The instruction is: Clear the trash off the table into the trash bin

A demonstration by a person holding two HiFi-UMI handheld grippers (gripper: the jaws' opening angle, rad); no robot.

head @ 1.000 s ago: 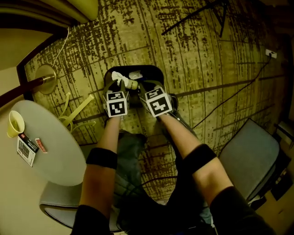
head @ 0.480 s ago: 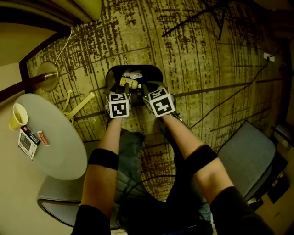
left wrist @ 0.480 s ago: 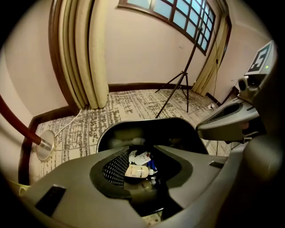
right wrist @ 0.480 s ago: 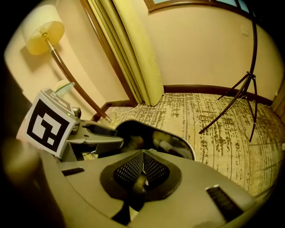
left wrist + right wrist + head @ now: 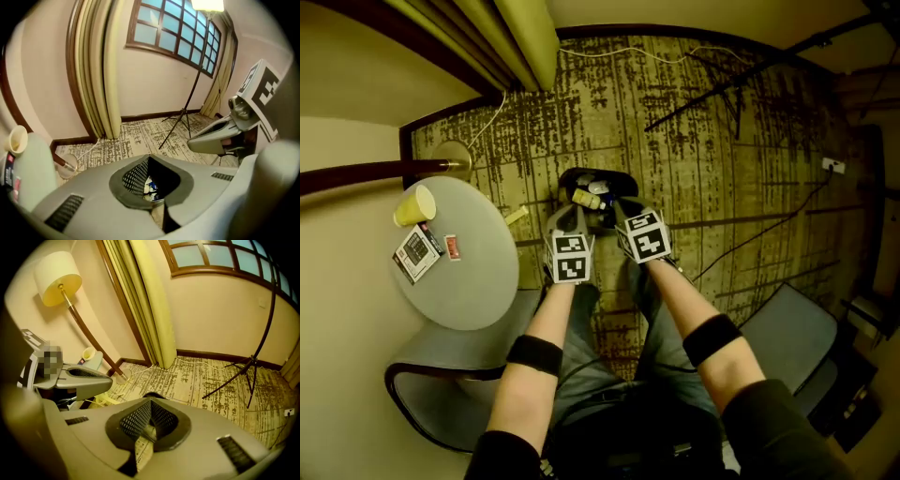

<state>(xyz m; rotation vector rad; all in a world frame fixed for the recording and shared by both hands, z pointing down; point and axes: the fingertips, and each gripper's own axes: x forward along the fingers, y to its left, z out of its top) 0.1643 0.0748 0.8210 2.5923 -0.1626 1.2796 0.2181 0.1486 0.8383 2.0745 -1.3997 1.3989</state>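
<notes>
**Left gripper** (image 5: 570, 214). Tongs pressed together with nothing between them. They have just been closing, after spreading over the bin. It points steeply down above the bin's near rim.

**Right gripper** (image 5: 625, 206). Tongs pressed together, empty. It hangs just beside the left gripper, over the same rim.

**Bin** (image 5: 627, 180). Dark, on the carpet, near the table's right edge. It holds trash (image 5: 589, 197): pale and yellowish pieces heaped at its middle.

**Change noted.** A second ago the left gripper carried a white crumpled wad low at the bin's mouth. Half a second ago the wad was already dropping inside. Both grippers have since lifted clear of the mouth.

**Table** (image 5: 483, 281). Round and pale. Three things remain on it, unmoved:
- Cup (image 5: 414, 205): yellow, at the far left edge.
- Card (image 5: 417, 253): printed, lying flat at the left edge, just nearer than the cup.
- Small red item (image 5: 452, 247): by the card's right side. Whether the two touch cannot be told.

**Reading.** One delivery looks complete, and both grippers are free for another. If the three things left count as trash, the task is only partly done. The next move probably calls for a swing left to the table. The cup should take a pinch on its wall. The flat card offers little edge to grip and may slide.
</notes>
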